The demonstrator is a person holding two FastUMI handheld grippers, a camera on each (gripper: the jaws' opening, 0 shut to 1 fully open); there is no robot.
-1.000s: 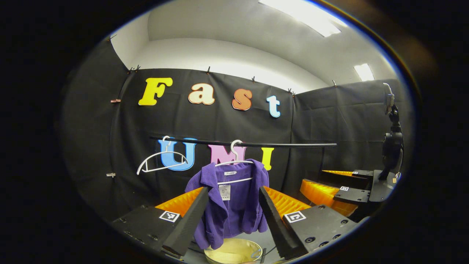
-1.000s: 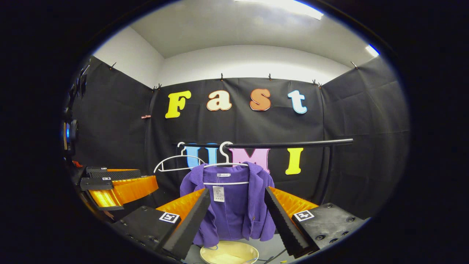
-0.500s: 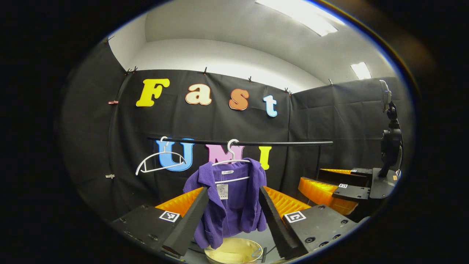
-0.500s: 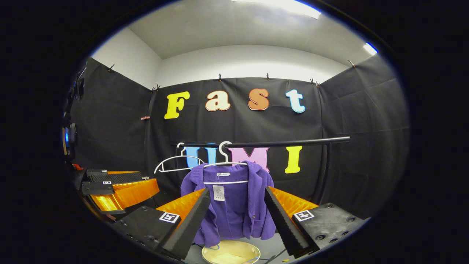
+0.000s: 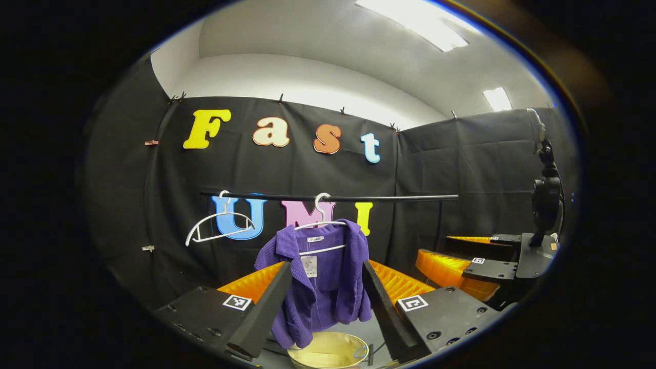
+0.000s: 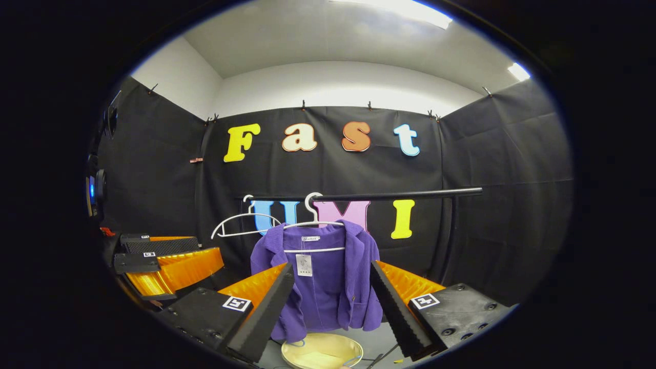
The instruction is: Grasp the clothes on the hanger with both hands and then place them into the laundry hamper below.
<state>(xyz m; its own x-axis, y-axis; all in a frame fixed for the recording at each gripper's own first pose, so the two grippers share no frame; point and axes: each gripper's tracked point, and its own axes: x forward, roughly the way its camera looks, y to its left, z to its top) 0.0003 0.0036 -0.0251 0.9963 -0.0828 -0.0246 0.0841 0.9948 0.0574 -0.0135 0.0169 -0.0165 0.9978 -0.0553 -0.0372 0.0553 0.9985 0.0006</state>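
Right gripper view: hamper half cut off

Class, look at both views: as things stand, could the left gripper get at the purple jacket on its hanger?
Probably yes: the left gripper is open, the purple jacket hangs straight ahead between its fingers, and nothing stands between them.

Over the last second both cameras have crept slightly, and little else differs. In the left gripper view the purple jacket and the black rail now sit a touch higher and further left, and the right gripper at the edge has slid a little left too. In the right gripper view the jacket and its white hanger have risen slightly, and the cream hamper rim shows a little more.
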